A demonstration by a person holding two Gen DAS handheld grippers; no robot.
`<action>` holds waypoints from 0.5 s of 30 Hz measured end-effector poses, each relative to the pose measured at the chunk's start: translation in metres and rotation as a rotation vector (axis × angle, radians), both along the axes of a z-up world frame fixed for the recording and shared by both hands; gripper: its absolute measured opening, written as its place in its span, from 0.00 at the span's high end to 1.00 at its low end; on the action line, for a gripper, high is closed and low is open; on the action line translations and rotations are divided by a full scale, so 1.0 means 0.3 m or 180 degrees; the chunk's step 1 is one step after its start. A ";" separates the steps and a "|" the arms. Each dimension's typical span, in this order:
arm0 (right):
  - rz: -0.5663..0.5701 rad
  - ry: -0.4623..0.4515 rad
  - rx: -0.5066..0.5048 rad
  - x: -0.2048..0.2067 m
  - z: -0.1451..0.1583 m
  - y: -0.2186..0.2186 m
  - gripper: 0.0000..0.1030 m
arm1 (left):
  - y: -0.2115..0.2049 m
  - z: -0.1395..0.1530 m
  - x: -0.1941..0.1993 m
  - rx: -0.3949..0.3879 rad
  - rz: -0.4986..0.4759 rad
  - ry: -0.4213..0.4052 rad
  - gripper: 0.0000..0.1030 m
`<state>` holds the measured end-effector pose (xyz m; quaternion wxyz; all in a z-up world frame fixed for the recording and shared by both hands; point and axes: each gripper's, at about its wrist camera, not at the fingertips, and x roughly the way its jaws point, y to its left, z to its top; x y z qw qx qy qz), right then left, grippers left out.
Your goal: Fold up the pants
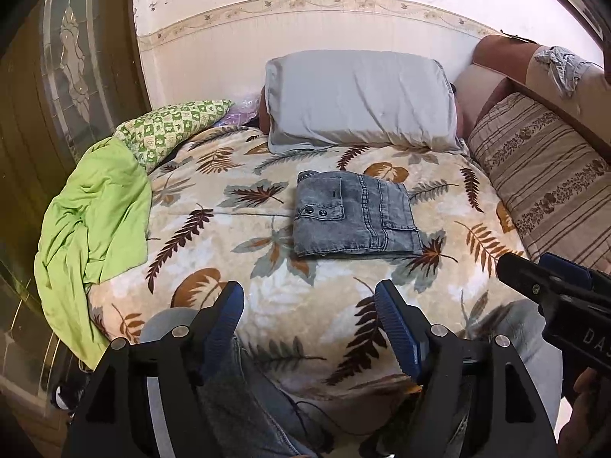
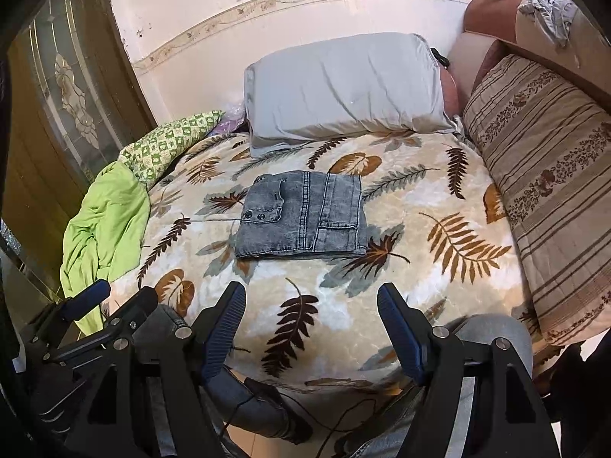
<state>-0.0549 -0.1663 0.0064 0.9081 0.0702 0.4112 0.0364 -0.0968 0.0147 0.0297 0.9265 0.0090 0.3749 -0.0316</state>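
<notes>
In the left wrist view we see the left gripper (image 1: 309,305) held above the near part of the bed, its two blue-padded fingers (image 1: 225,318) spread wide with nothing between them; they touch nothing, only the leaf-patterned blanket (image 1: 214,236) showing through the gap. The pants (image 1: 355,217), grey washed denim, lie folded into a compact rectangle in the middle of the blanket, farther off than the fingertips and well apart from them. Two dark buttons show on the left part of the bundle. A grey pillow (image 1: 361,99) leans at the far wall beyond the pants, a striped cushion (image 1: 542,175) lies to the right, and a green cloth (image 1: 95,229) is crumpled at the left edge. At the near right the right gripper (image 1: 550,282) comes into this view from the side; from here we cannot tell how its jaws stand

In the right wrist view the right gripper (image 2: 311,305) also hangs over the near blanket (image 2: 420,297), fingers (image 2: 397,324) released and wide, holding nothing and touching nothing. The folded pants (image 2: 301,215) rest flat at the centre, beyond the fingertips, near the grey pillow (image 2: 347,84). The left gripper (image 2: 114,297) shows at the near left beside the green cloth (image 2: 107,221), and the striped cushion (image 2: 546,175) fills the right side
</notes>
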 end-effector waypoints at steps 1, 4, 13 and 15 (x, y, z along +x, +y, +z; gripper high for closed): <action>0.0001 0.0006 0.0005 0.001 -0.002 0.000 0.29 | -0.001 0.000 -0.001 -0.0001 -0.0001 0.0002 0.31; 0.0006 0.0001 0.0011 0.003 -0.004 -0.001 0.29 | 0.000 0.000 0.004 -0.0020 -0.0018 -0.0004 0.31; -0.0015 0.0009 0.0108 0.011 -0.024 -0.014 0.29 | -0.017 -0.011 0.006 0.0037 -0.0063 -0.0030 0.30; -0.0010 0.0024 0.0114 0.014 -0.029 -0.013 0.29 | -0.022 -0.014 0.007 0.0048 -0.0057 -0.0032 0.30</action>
